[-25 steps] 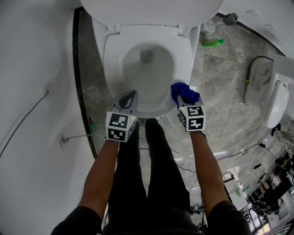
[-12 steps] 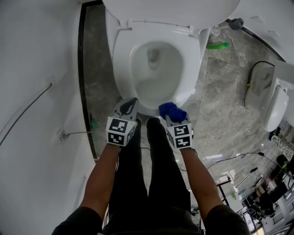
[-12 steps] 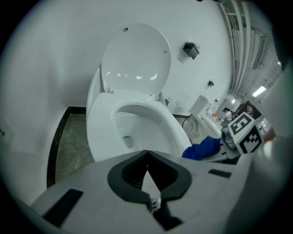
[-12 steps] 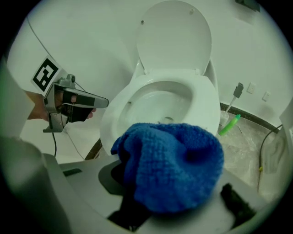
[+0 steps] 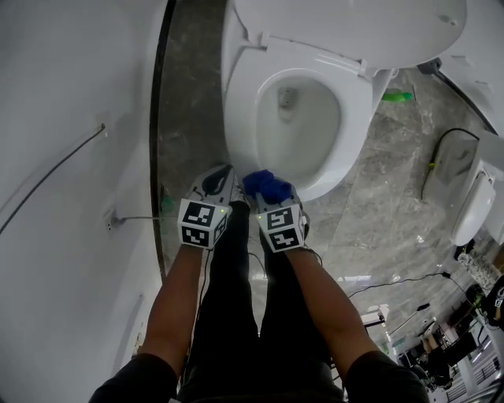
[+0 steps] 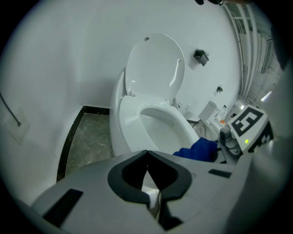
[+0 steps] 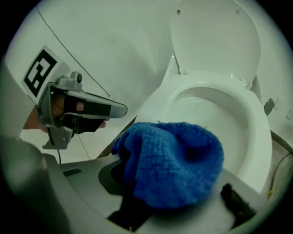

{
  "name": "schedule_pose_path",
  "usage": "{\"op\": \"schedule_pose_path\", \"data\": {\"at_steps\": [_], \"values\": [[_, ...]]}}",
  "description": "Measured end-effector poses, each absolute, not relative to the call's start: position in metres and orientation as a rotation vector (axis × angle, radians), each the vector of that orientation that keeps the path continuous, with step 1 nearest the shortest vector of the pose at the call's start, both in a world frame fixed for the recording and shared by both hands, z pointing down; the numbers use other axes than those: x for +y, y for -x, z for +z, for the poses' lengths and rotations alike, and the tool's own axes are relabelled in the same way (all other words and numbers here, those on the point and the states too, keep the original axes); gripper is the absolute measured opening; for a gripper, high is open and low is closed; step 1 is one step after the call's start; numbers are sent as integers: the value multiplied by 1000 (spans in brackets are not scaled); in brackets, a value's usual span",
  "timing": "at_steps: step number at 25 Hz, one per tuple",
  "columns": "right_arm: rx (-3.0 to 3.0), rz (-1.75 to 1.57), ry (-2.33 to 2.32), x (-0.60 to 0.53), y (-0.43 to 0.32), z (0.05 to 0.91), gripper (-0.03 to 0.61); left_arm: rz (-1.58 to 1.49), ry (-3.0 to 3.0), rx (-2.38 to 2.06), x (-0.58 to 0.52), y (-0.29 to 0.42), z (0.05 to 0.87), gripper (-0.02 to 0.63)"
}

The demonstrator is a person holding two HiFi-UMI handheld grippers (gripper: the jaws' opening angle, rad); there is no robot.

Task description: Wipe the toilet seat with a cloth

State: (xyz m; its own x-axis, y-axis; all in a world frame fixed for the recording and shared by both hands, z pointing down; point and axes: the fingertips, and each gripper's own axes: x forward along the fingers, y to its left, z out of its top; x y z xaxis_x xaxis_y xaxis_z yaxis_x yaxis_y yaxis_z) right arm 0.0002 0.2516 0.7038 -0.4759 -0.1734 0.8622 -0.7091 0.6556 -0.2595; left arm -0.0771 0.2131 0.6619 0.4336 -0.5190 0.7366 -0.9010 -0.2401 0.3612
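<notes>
My left gripper (image 6: pixel 146 154) has its fingers together with nothing between them, just off the front of the toilet seat (image 5: pixel 356 126). My right gripper (image 5: pixel 269 195) has its fingers clamped on the blue cloth (image 7: pixel 174 160), which is bunched at the seat's front edge. The lid (image 5: pixel 346 24) stands raised.

A smooth, glossy white finish, like glazed ceramic or hard plastic, is seen on the oval white toilet seat (image 5: pixel 241 130) and on the raised white lid (image 5: pixel 346 20) at the upper right of the head view. The bunched blue terry cloth (image 7: pixel 176 160) is shown soft, matt and coarsely looped. The grey veined stone floor (image 5: pixel 394 189) is polished, with faint reflections. The left gripper (image 6: pixel 146 154) is formed of matt grey plastic, with dull black pads (image 6: pixel 126 180). The white wall (image 5: pixel 71 94) at left is seen smooth and matt.
</notes>
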Motion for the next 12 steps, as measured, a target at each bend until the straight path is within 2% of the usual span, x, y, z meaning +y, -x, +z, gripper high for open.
{"op": "schedule_pose_path", "data": {"at_steps": [12], "values": [[-2053, 737, -861, 132, 60, 701, 106, 564, -1860, -1294, 195, 125, 665, 11]]}}
